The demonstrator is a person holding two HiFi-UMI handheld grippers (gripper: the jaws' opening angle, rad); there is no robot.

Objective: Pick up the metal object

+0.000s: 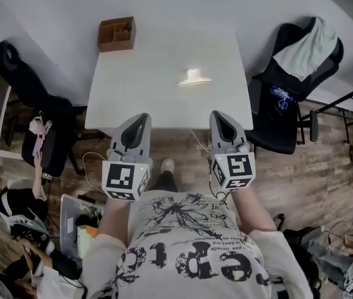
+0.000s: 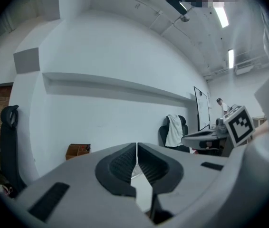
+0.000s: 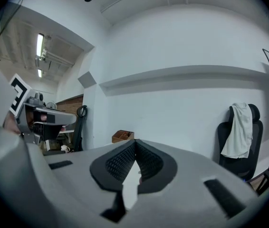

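A small shiny metal object [image 1: 194,78] lies on the white table [image 1: 139,86], right of its middle. Both grippers hang at the table's near edge, well short of the object. My left gripper [image 1: 140,118] is shut with nothing in it, its tips meeting [image 2: 136,146] in the left gripper view. My right gripper [image 1: 219,116] is shut and empty as well, its tips together [image 3: 135,143] in the right gripper view. A sliver of the metal object shows through the jaws' gap in each gripper view.
A brown wooden organiser box [image 1: 116,33] stands at the table's far left corner. Black office chairs flank the table: one [image 1: 292,73] on the right with a pale garment over its back, another [image 1: 36,111] on the left. Cables and bags lie on the wooden floor.
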